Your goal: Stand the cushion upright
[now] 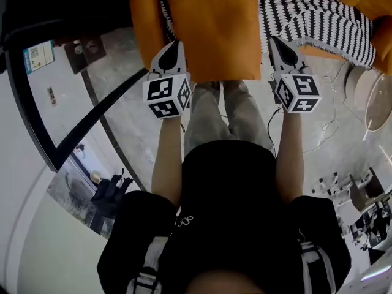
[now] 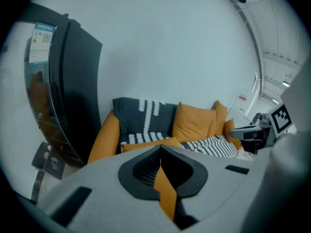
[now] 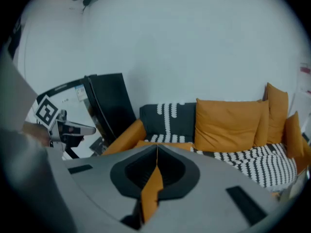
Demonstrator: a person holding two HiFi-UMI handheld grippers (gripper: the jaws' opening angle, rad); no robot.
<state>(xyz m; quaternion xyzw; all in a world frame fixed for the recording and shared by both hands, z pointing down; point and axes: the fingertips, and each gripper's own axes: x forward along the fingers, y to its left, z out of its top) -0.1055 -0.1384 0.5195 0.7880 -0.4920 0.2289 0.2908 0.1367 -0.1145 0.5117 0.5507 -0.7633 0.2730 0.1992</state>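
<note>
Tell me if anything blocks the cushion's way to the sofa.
Nothing visible does. The left gripper and right gripper are shut on the cushion's edges, and it hangs right at the sofa, by its striped throw.

Plain orange cushion (image 1: 211,32), held by two corners

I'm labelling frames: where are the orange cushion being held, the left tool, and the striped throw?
orange cushion (image 1: 211,32): head view, middle of its face.
left tool (image 1: 176,45): head view, closed tips at cushion's edge.
striped throw (image 1: 334,23): head view, its patterned middle.
</note>
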